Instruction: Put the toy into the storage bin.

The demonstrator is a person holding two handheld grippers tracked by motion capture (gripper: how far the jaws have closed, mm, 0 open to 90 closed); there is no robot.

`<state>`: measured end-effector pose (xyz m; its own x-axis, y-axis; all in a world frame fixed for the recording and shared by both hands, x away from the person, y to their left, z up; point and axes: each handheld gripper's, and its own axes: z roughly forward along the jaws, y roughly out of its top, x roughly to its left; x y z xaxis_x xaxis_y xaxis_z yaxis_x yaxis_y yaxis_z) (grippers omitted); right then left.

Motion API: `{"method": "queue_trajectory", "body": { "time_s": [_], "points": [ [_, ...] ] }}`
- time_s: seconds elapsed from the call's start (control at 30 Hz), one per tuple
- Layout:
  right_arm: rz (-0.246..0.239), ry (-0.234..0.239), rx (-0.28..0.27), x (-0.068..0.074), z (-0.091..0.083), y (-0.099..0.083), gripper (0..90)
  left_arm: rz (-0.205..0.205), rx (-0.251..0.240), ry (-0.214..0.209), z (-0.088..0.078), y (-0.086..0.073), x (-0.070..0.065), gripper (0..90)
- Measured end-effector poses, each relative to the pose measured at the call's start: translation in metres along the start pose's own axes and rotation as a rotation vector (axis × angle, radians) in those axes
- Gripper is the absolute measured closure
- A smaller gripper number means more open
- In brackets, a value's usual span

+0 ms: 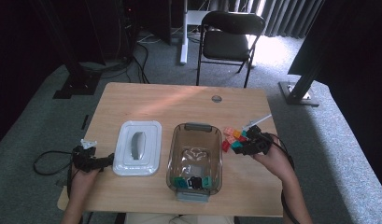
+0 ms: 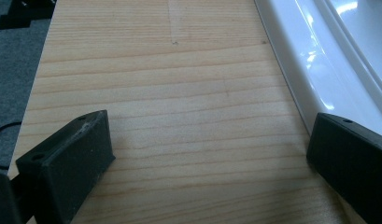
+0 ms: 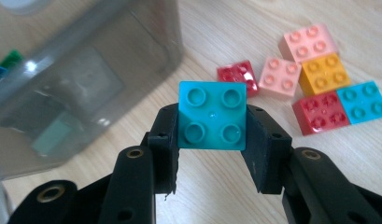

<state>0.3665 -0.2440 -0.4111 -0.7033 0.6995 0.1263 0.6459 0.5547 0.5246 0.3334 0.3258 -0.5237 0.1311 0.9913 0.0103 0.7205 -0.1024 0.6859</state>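
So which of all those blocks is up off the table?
The teal block pinched in the right tongs. The pink, red, orange and blue blocks all lie on the table beside the clear box.

A light wooden table (image 1: 146, 100) carries a white plastic lid (image 1: 137, 148), a clear grey plastic bin (image 1: 194, 158) beside it, and loose red, pink, orange and teal toy bricks (image 1: 231, 136) at right.

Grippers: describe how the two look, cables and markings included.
Both are black. The left gripper carries a pale plate on top and trails a black cable. The right gripper has blocky ribbed pads, round screw holes, and a black cable. No sleeves show.
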Motion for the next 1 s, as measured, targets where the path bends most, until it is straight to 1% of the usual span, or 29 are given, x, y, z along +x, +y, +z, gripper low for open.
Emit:
{"method": "queue_trajectory", "body": {
  "time_s": [0.07,0.1,0.2,0.27,0.3,0.33,0.43,0.5,0.63,0.67,0.7,0.87,0.93,1.0],
  "points": [
    [-0.013,0.020,-0.012,0.003,-0.005,0.002,58.7,0.000,0.000,0.000,0.000,0.000,0.000,0.8],
    [-0.018,0.014,-0.019,0.006,-0.008,0.003,58.8,0.000,0.000,0.000,0.000,0.000,0.000,0.8],
    [-0.038,0.017,-0.028,0.012,-0.014,0.006,58.8,0.000,-0.001,0.000,0.000,0.000,0.000,0.8],
    [-0.058,0.041,-0.036,0.016,-0.019,0.008,58.8,0.000,0.000,0.000,0.000,0.000,0.000,0.8],
    [-0.067,0.042,-0.045,0.019,-0.022,0.010,58.8,0.000,0.000,0.000,0.000,0.000,0.000,0.8],
    [-0.074,0.045,-0.044,0.021,-0.024,0.011,58.8,0.000,0.000,0.000,0.000,0.000,0.000,0.8],
    [-0.108,0.066,-0.064,0.030,-0.032,0.016,58.7,0.000,0.001,-0.001,0.000,0.000,0.000,0.8],
    [-0.134,0.072,-0.077,0.036,-0.037,0.019,58.7,-0.001,0.001,-0.001,0.000,0.000,0.000,0.8],
    [-0.188,0.096,-0.088,0.051,-0.046,0.026,58.7,0.001,0.002,-0.001,0.000,0.000,0.000,0.8],
    [-0.198,0.095,-0.089,0.055,-0.048,0.028,58.8,0.000,0.002,-0.001,0.000,0.000,0.000,0.8],
    [-0.208,0.096,-0.090,0.058,-0.049,0.029,58.8,0.000,0.002,-0.001,0.000,0.000,0.000,0.8],
    [-0.271,0.126,-0.090,0.076,-0.053,0.037,58.8,0.000,0.001,0.000,0.000,0.000,0.000,0.8],
    [-0.301,0.141,-0.088,0.082,-0.053,0.039,58.7,0.000,0.000,0.000,0.000,0.000,0.000,0.8],
    [-0.321,0.146,-0.084,0.087,-0.052,0.042,58.8,0.000,0.000,0.000,0.000,0.000,0.000,0.8]
  ]
}}
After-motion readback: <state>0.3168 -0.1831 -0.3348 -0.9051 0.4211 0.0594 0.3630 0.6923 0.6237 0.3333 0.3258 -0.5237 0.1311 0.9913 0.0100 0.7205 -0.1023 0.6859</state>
